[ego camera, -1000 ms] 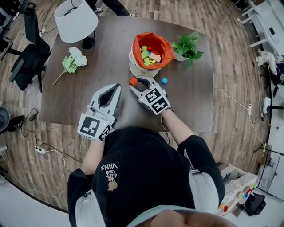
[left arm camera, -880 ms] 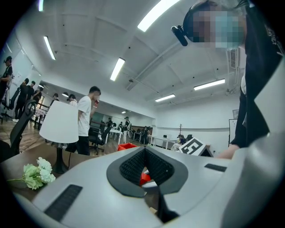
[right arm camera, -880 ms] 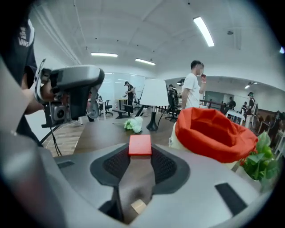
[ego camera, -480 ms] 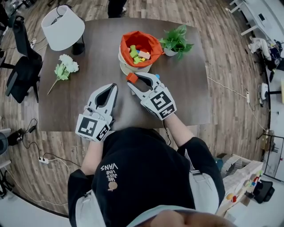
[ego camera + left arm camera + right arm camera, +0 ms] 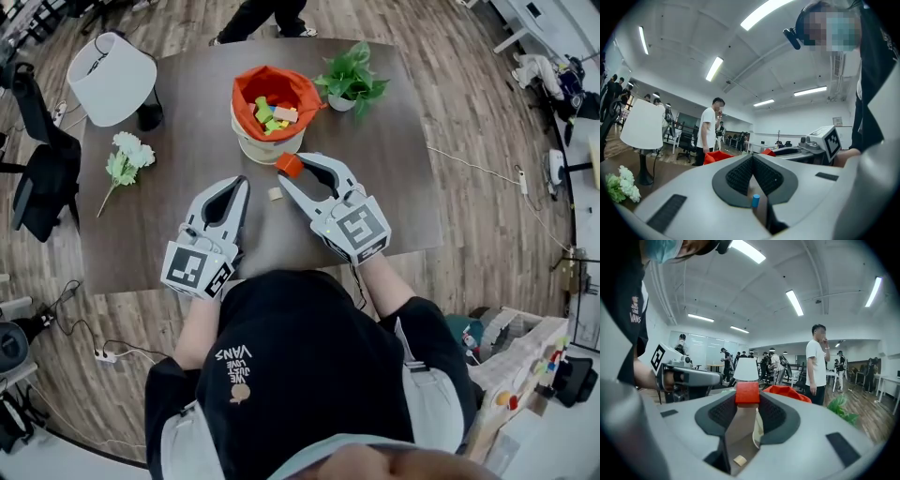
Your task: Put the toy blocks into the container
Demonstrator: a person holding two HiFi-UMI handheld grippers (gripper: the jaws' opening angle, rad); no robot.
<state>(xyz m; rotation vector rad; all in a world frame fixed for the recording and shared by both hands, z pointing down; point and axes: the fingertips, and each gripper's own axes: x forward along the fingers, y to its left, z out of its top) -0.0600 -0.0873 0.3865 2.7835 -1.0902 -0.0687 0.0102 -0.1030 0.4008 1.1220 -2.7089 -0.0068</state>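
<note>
Moved: right gripper (image 5: 298, 167) has come up off the table (image 5: 169, 225) with the red block (image 5: 289, 164), which is now just beside the container (image 5: 267, 148).
Right claw: clenched on the red block, pinched at the very tips of its jaws.
Left claw: left gripper (image 5: 241, 183) pressed together with nothing in it, low over the table.
Block in hand: looks small, rigid and light. Its faces seem smooth, so a tip pinch may let it twist; flat opposite faces are the best hold.
Container: cream tub with an orange liner (image 5: 246, 86) that looks soft, several blocks already inside.
Still out: tan block (image 5: 275, 194) lies on the table between the grippers. Blue cylinder (image 5: 755, 200) stands upright and would probably roll if tipped.
</note>
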